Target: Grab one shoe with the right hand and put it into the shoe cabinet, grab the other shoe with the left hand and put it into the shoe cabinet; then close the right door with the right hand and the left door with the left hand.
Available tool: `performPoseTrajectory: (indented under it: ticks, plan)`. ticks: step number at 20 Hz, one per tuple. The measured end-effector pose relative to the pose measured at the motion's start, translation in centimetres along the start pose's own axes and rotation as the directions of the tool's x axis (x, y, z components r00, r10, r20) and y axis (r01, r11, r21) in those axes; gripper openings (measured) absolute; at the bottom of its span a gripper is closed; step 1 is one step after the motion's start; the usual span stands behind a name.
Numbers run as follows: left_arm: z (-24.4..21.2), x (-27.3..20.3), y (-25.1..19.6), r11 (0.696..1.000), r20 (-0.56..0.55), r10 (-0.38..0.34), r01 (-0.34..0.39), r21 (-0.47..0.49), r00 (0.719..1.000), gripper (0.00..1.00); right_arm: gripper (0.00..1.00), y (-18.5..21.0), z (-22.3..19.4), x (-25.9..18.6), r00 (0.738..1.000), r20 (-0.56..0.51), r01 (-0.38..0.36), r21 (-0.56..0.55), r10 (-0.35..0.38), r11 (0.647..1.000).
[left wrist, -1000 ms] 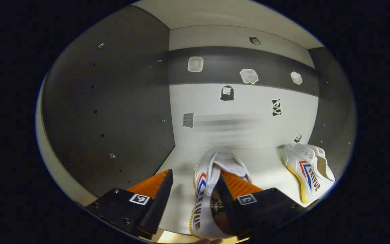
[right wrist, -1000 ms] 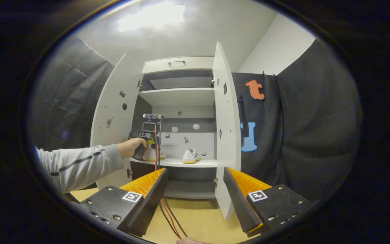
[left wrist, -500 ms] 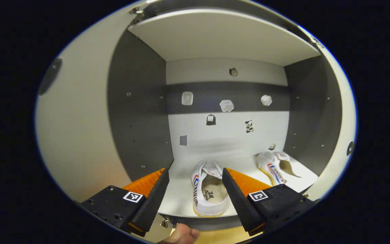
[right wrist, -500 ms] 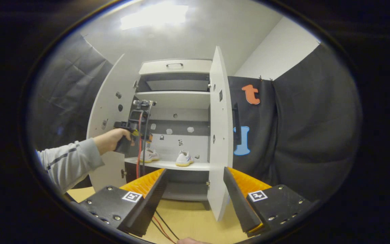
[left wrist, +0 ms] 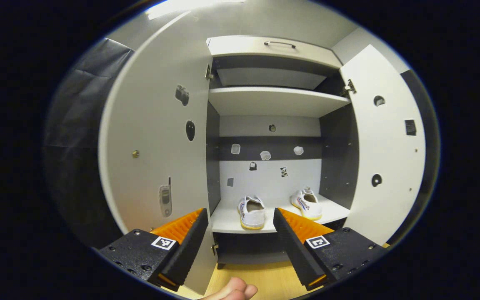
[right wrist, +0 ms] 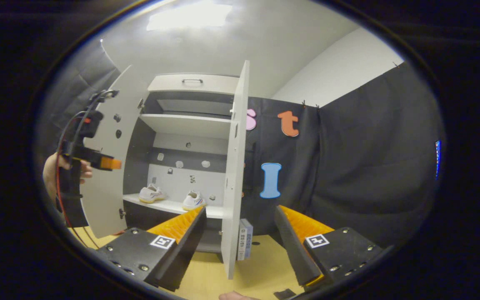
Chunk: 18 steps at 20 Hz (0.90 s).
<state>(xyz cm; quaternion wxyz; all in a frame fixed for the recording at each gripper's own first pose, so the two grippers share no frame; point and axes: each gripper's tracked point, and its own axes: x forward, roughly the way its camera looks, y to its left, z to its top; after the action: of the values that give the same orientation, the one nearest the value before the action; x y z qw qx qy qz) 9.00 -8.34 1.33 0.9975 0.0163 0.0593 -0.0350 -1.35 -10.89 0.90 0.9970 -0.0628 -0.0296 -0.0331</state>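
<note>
Both shoes (left wrist: 251,211) on cabinet shelf (left wrist: 227,221), beyond empty, spread fingers of both grippers (left wrist: 237,241)

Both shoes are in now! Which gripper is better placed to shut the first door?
Probably the right gripper: it is open, and the right door's edge stands just ahead between its fingers.

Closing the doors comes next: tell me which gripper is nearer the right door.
Right. The right gripper sits close before the right door's open edge. The left gripper is off by the left door, across the cabinet opening.
</note>
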Motion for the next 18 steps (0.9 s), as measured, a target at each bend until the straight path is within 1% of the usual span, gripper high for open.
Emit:
performPoseTrajectory:
  ticks: [3, 5, 8, 11, 14, 15, 18]
  plan:
    - [-1.5, -3.8, -1.6, 0.996, 0.012, -0.087, 0.087, -0.019, 0.996, 0.96, 0.98, -3.5, 0.7, 2.0, 0.999, -0.038, 0.040, 0.005, -0.040, 0.999]
    - [-1.8, -5.7, -2.0, 0.993, 0.040, -0.112, 0.113, -0.033, 0.993, 0.97, 0.98, -6.0, 1.4, 3.4, 0.996, -0.054, 0.069, -0.001, -0.069, 0.998]
    - [-2.9, -8.2, -2.5, 0.989, 0.062, -0.147, 0.149, -0.021, 0.987, 0.97, 0.97, -10.6, 2.0, 5.2, 0.988, -0.083, 0.132, -0.008, -0.133, 0.991]
    - [-3.2, -10.3, -2.5, 0.986, 0.093, -0.160, 0.164, -0.029, 0.983, 0.97, 0.98, -13.6, 1.9, 7.8, 0.981, -0.103, 0.162, -0.019, -0.163, 0.987]
    - [-4.0, -12.0, -2.0, 0.986, 0.114, -0.163, 0.166, -0.019, 0.980, 0.97, 0.98, -15.3, 1.0, 10.5, 0.980, -0.129, 0.146, -0.043, -0.150, 0.988]
    - [-4.3, -12.5, -1.8, 0.987, 0.116, -0.158, 0.162, -0.022, 0.981, 0.96, 0.98, -16.0, 0.7, 11.5, 0.978, -0.136, 0.151, -0.053, -0.156, 0.987]
    - [-4.9, -13.2, -1.8, 0.984, 0.109, -0.172, 0.175, -0.021, 0.979, 0.96, 0.98, -17.3, 0.4, 14.2, 0.975, -0.156, 0.154, -0.037, -0.158, 0.987]
